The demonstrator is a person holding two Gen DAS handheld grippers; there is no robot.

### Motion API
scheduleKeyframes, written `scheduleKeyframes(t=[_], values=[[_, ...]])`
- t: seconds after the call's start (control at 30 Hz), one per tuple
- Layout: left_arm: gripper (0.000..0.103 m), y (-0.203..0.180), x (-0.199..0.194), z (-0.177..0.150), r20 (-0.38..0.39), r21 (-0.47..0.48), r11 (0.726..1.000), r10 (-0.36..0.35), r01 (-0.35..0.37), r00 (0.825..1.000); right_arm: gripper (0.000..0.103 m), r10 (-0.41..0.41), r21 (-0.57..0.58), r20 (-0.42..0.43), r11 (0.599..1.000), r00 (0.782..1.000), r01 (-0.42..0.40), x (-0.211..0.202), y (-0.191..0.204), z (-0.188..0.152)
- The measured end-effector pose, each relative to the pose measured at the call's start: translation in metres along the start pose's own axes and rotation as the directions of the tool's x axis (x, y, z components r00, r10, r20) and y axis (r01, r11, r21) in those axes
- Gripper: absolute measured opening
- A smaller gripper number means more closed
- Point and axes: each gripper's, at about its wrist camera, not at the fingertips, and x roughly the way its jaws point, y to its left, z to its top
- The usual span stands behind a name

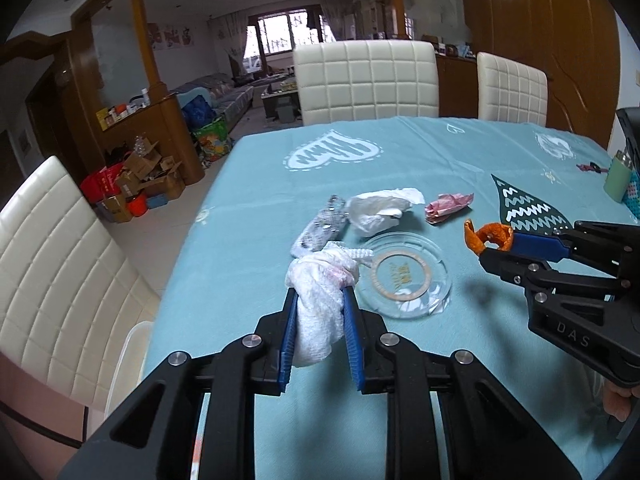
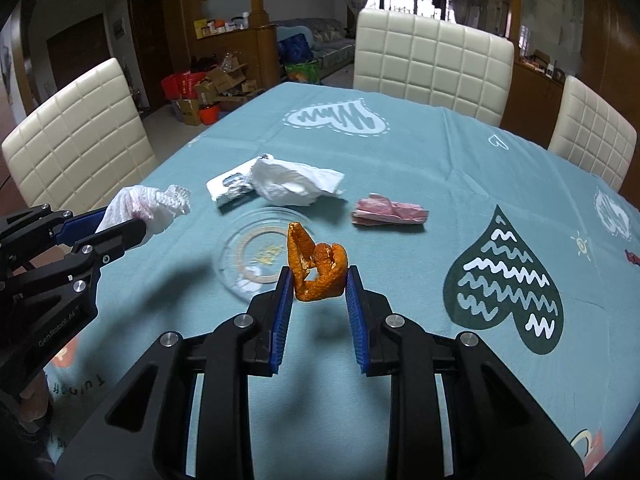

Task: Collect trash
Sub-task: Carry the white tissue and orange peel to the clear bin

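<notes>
2 hand-held grippers, left (image 1: 320, 296) clamping white tissue wad (image 1: 320, 300), right (image 2: 319, 280) "DAS"-marked, pinching orange peel (image 2: 318, 268)

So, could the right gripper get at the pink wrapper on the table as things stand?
Probably not yet: the right gripper is shut on the orange peel, so it has no free grip. The path itself looks clear; the pink wrapper lies alone on the tablecloth, just ahead and right.

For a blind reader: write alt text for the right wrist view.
The right tongs pinch a curled orange peel above a glass plate on a blue tablecloth. At left, the left tongs hold a white tissue wad; more tissue and a pink wrapper lie behind.
</notes>
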Motion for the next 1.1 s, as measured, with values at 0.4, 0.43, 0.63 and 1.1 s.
scheduleKeyframes(t=[0.4, 0.43, 0.63, 1.1], values=[[0.022, 0.039, -0.044, -0.023, 0.061, -0.054, 0.998, 0.043, -0.040, 0.997, 0.028, 0.038, -0.109, 0.051, 0.994, 0.998, -0.033, -0.030, 0.071, 0.003], [0.022, 0.044, -0.048, -0.025, 0.066, -0.061, 0.997, 0.050, -0.046, 0.997, 0.028, 0.040, -0.116, 0.055, 0.993, 0.998, -0.033, -0.032, 0.075, 0.004], [0.022, 0.073, -0.062, -0.037, 0.082, -0.107, 0.991, 0.087, -0.078, 0.993, 0.028, 0.056, -0.173, 0.085, 0.984, 0.995, -0.040, -0.042, 0.109, 0.011], [0.022, 0.138, -0.080, -0.064, 0.079, -0.202, 0.965, 0.189, -0.170, 0.979, 0.028, 0.113, -0.317, 0.099, 0.945, 0.989, -0.076, -0.037, 0.192, 0.027]])
